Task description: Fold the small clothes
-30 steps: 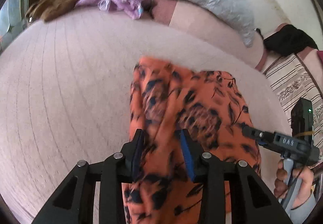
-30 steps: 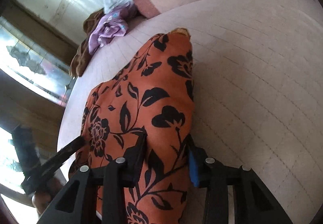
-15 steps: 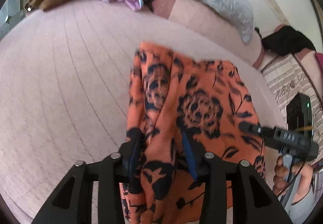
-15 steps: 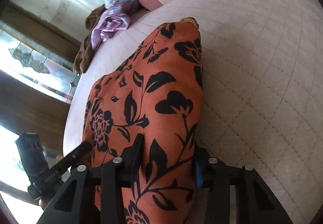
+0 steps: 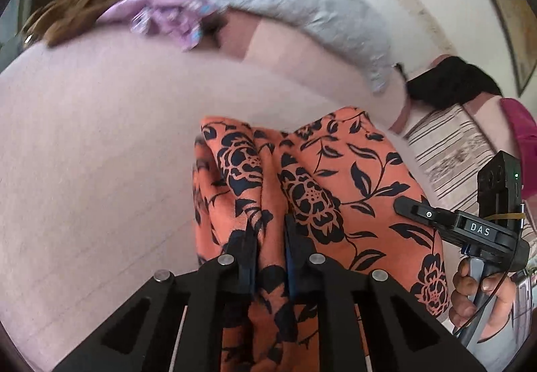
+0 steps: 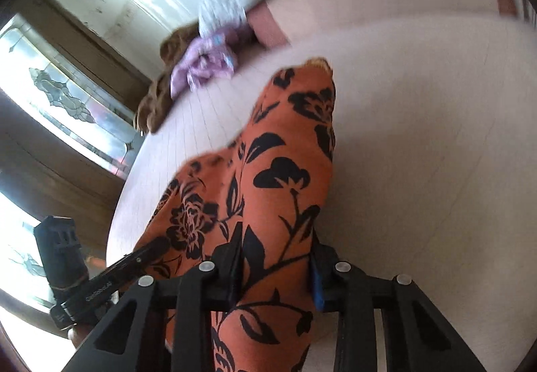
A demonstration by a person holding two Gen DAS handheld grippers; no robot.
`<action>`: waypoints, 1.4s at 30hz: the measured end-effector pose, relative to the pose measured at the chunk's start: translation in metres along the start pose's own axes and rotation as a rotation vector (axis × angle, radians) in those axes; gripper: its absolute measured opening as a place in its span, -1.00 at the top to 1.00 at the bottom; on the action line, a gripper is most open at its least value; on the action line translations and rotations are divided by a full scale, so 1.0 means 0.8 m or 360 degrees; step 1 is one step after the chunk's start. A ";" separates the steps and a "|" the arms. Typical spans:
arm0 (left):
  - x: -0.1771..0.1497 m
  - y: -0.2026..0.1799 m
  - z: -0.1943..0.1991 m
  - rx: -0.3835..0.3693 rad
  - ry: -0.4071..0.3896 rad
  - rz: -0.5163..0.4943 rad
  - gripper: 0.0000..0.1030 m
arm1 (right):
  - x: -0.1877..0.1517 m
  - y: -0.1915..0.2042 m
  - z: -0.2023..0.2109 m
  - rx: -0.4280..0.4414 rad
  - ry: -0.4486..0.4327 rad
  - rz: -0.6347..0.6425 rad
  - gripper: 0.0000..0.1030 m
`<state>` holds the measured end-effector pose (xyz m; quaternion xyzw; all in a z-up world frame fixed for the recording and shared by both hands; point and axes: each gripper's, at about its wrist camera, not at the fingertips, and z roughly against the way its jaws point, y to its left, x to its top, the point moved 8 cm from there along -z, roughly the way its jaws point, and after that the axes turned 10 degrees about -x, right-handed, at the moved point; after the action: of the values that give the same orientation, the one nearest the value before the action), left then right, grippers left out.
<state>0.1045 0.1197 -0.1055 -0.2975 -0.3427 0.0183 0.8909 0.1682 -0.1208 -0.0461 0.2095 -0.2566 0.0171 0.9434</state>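
Note:
An orange garment with a black flower print (image 5: 335, 177) hangs between both grippers above the pink bed (image 5: 100, 154). My left gripper (image 5: 270, 237) is shut on its left part, with cloth bunched between the fingers. My right gripper (image 6: 277, 254) is shut on the other side of the garment (image 6: 288, 154), which stretches away toward the bed. The right gripper also shows in the left wrist view (image 5: 470, 231), and the left gripper in the right wrist view (image 6: 100, 284). The garment's far end rests on or near the bed.
A purple garment (image 5: 161, 16) and a brown cloth (image 5: 84, 13) lie at the bed's far edge. A grey quilted pillow (image 5: 302, 13) and a black cloth (image 5: 453, 80) lie behind. A striped cover (image 5: 449, 150) is at the right. A window (image 6: 67, 103) is at the left.
Both grippers have lifted and pulled the garment back, so less of it lies on the bed. The left gripper's fingers have closed tighter on the bunched cloth.

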 end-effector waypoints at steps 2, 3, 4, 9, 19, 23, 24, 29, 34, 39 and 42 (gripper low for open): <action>0.008 0.002 -0.008 -0.0032 0.0012 -0.0032 0.73 | 0.016 -0.017 0.021 -0.0030 -0.0065 -0.0001 0.35; 0.007 0.011 -0.017 -0.0039 0.0050 -0.0022 0.72 | 0.025 -0.031 0.030 -0.0057 -0.0099 -0.0013 0.35; -0.002 0.020 -0.033 -0.0060 0.0129 -0.0006 0.68 | 0.032 -0.048 0.035 -0.0089 -0.0120 -0.0037 0.35; -0.060 0.066 -0.051 0.0062 0.0322 0.0050 0.45 | -0.002 -0.157 -0.007 -0.0246 0.0083 -0.0322 0.20; -0.099 0.076 -0.054 -0.0068 0.0422 0.0161 0.09 | -0.016 -0.159 -0.021 0.0020 0.0159 -0.0347 -0.21; -0.085 0.048 -0.045 -0.0049 0.0373 -0.0041 0.49 | -0.015 -0.131 -0.025 -0.0078 0.0160 -0.0220 0.35; -0.075 0.039 -0.042 -0.0047 0.0332 -0.0091 0.49 | -0.008 -0.124 -0.012 -0.0095 0.0108 -0.0178 0.40; -0.048 0.004 -0.061 -0.0071 0.0249 -0.0188 0.40 | 0.032 -0.119 0.052 -0.0183 -0.0145 -0.0096 0.42; -0.077 0.042 -0.099 0.0034 0.0377 0.0037 0.03 | -0.002 -0.202 -0.005 -0.0334 0.0074 -0.0344 -0.09; -0.084 0.024 -0.055 0.0164 0.0260 -0.0093 0.00 | -0.005 -0.179 0.054 -0.0316 -0.0160 -0.0281 -0.12; -0.097 0.020 -0.039 0.0255 0.0248 -0.0144 0.00 | 0.002 -0.129 0.086 -0.0274 -0.0267 -0.0132 -0.35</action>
<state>0.0672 0.0980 -0.1789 -0.2101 -0.2831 -0.0177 0.9356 0.1515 -0.2430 -0.0314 0.1388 -0.3262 -0.0616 0.9330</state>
